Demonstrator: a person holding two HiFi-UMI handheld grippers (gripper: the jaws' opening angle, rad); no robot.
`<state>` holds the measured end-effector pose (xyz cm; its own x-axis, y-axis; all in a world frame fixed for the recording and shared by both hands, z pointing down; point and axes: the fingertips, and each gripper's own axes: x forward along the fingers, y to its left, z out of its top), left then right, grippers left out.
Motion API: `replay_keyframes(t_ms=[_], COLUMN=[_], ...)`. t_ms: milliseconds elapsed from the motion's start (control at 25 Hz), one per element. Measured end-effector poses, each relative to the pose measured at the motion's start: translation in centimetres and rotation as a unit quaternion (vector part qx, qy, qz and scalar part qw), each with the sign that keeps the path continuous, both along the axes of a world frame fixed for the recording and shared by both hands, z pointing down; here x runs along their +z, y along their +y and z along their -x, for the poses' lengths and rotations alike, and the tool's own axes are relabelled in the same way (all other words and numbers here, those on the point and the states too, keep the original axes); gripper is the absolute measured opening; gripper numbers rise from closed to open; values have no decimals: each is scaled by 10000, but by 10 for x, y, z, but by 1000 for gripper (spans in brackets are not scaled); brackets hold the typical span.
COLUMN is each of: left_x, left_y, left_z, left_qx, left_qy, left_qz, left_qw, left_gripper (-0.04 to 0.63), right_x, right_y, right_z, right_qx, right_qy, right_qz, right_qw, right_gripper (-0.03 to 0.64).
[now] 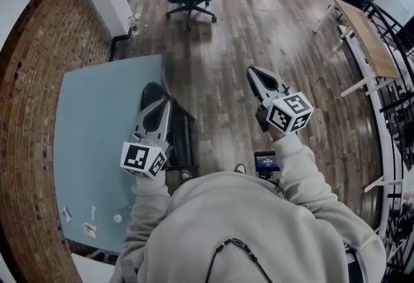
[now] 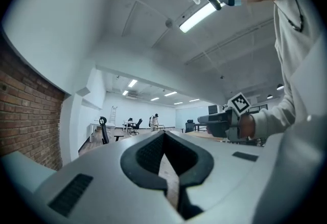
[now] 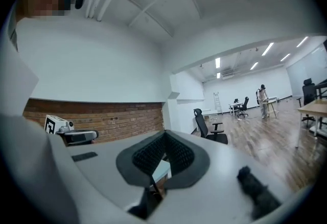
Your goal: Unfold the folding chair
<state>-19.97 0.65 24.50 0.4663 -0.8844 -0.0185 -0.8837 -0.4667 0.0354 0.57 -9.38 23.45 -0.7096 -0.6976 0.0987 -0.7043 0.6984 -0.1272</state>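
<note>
At centre frame, the left tool [image 1: 162, 104] and right tool [image 1: 254, 73], both closed on nothing, should be opened before the folding chair [image 1: 183, 139] is gripped and spread.

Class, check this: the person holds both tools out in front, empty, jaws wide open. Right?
Not quite. The left tool and right tool are out in front and empty, but their jaws are shut, as both gripper views show.

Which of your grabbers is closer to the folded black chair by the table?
Left. The left gripper is just above the folded black chair, at the table edge. The right gripper is off to the chair's right, over the wood floor.
</note>
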Motion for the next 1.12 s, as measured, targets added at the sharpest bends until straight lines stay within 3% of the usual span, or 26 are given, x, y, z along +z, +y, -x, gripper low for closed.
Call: replay_keyframes(t_ms=[280, 400, 440, 480, 520, 560, 680, 760, 920, 1040, 1120], left_x=[-11, 9, 18, 30, 45, 64, 134, 179, 241, 273, 283], left_y=[-1, -1, -1, -1, 0, 3, 20, 30, 43, 49, 46], left_z=[5, 31, 42, 55, 68, 82, 119, 134, 146, 147, 146], left_qx=[-189, -551, -681, -838, -1026, -1236, -1771, -1856, -1667, -1508, -1473], left_qy=[864, 459, 331, 238, 153, 43, -393, -451, 167, 203, 563], left_qz=[-394, -81, 73, 248, 470, 766, 2027, 2749, 3489, 3977, 4234], left_qw=[9953, 9974, 9971, 9959, 9935, 9894, 9623, 9423, 9221, 9048, 8921], left_gripper=[3, 3, 89, 153, 256, 327, 402, 438, 446, 449, 448], right_x=[9, 41, 59, 82, 110, 142, 234, 287, 381, 437, 467], right_y=[-10, -8, -8, -5, -1, 5, 35, 56, 91, 106, 109], right_z=[16, 55, 73, 91, 108, 121, 154, 173, 207, 242, 267], right_qx=[-449, -898, -1127, -1356, -1549, -1694, -1967, -2024, -1876, -1845, -1782], right_qy=[-92, 267, 466, 663, 813, 879, 747, 811, 1230, 1462, 1406], right_qz=[60, 326, 536, 848, 1283, 1829, 3575, 4328, 5146, 5413, 5576], right_qw=[9989, 9951, 9911, 9849, 9762, 9644, 9099, 8747, 8276, 8072, 7985], right_gripper=[8, 8, 27, 94, 200, 229, 268, 273, 273, 274, 273])
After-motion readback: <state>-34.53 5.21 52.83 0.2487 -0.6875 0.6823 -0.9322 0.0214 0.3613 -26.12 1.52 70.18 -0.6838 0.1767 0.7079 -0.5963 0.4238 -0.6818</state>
